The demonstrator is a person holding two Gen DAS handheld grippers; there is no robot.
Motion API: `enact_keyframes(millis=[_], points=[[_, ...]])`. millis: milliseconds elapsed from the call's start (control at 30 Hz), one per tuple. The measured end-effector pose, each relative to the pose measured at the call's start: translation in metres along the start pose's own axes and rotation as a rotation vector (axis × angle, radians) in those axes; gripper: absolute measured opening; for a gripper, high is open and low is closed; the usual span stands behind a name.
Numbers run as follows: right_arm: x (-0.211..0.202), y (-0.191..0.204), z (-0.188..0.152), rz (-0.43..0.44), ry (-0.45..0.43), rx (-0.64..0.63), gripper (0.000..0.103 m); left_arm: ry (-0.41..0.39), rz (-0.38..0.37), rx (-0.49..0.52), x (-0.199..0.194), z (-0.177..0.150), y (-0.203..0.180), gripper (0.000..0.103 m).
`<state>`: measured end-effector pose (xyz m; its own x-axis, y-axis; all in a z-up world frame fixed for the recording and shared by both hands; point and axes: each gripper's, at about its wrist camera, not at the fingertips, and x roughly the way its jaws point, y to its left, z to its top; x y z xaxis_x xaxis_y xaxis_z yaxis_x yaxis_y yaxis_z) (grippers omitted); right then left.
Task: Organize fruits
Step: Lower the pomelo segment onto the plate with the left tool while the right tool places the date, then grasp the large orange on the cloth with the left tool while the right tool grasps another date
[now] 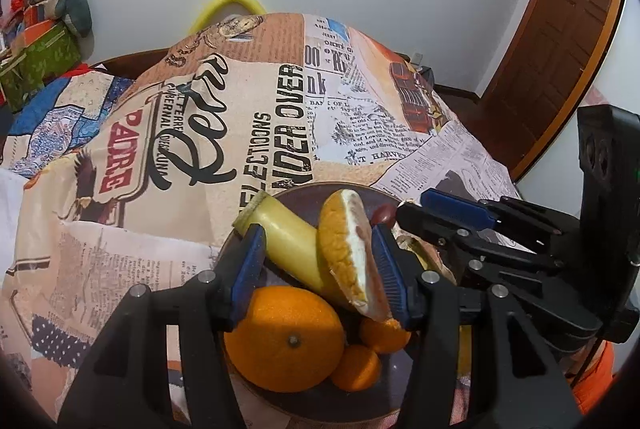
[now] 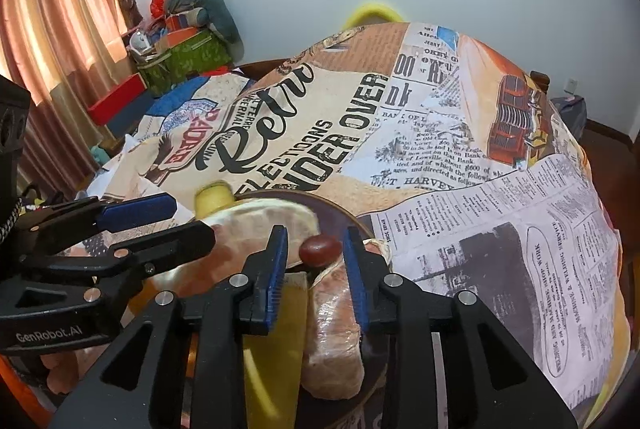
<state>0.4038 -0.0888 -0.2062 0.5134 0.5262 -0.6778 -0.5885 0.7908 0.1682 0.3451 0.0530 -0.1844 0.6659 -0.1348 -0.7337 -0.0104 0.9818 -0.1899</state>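
Holding my left tongs (image 1: 316,269) spread over the plate (image 1: 304,193), I have the pomelo wedge (image 1: 348,249) leaning against the right pad; whether it is gripped I cannot tell. My right tongs (image 2: 316,261) are released, straddling the small red fruit (image 2: 320,248) without touching it.

Progress, as I judge it: near complete. All visible fruit sits on the plate on the cloth-covered table (image 1: 200,157); none lies loose on the cloth.

Count, left view:
- oranges: one large (image 1: 284,337), two small (image 1: 356,367)
- banana piece (image 1: 288,241): one
- pomelo wedge: one
- small red fruit: one

A wrapped piece (image 2: 336,333) also rests there.
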Motion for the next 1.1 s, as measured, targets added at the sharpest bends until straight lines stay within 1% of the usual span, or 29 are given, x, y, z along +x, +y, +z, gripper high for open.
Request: enact_keyframes(millis=[167,433,500,567,633,867,1000,1100], points=[[-0.014,0.003,0.0,-0.008,-0.017,-0.003,0.026,-0.023,0.019,0.006,-0.017,-0.003,0.001,0.054],[-0.048,0.017,-0.007,-0.028,-0.056,-0.011,0.028,-0.052,0.05,0.016,-0.053,-0.015,0.007,0.054],[-0.058,0.022,-0.011,-0.031,-0.068,-0.008,0.029,-0.059,0.063,0.021,-0.063,-0.02,0.009,0.054],[-0.067,0.027,-0.015,-0.034,-0.079,-0.005,0.033,-0.067,0.078,0.027,-0.074,-0.026,0.012,0.055],[-0.074,0.031,-0.019,-0.041,-0.086,-0.008,0.034,-0.07,0.097,0.03,-0.084,-0.033,0.017,0.055],[-0.089,0.051,-0.033,-0.051,-0.09,-0.011,0.034,-0.062,0.147,0.007,-0.113,-0.057,0.042,0.055],[-0.092,0.06,-0.046,-0.05,-0.075,-0.007,0.034,-0.042,0.157,-0.009,-0.121,-0.072,0.056,0.055],[-0.089,0.066,-0.057,-0.053,-0.052,-0.001,0.034,-0.027,0.166,-0.019,-0.123,-0.084,0.064,0.059]])
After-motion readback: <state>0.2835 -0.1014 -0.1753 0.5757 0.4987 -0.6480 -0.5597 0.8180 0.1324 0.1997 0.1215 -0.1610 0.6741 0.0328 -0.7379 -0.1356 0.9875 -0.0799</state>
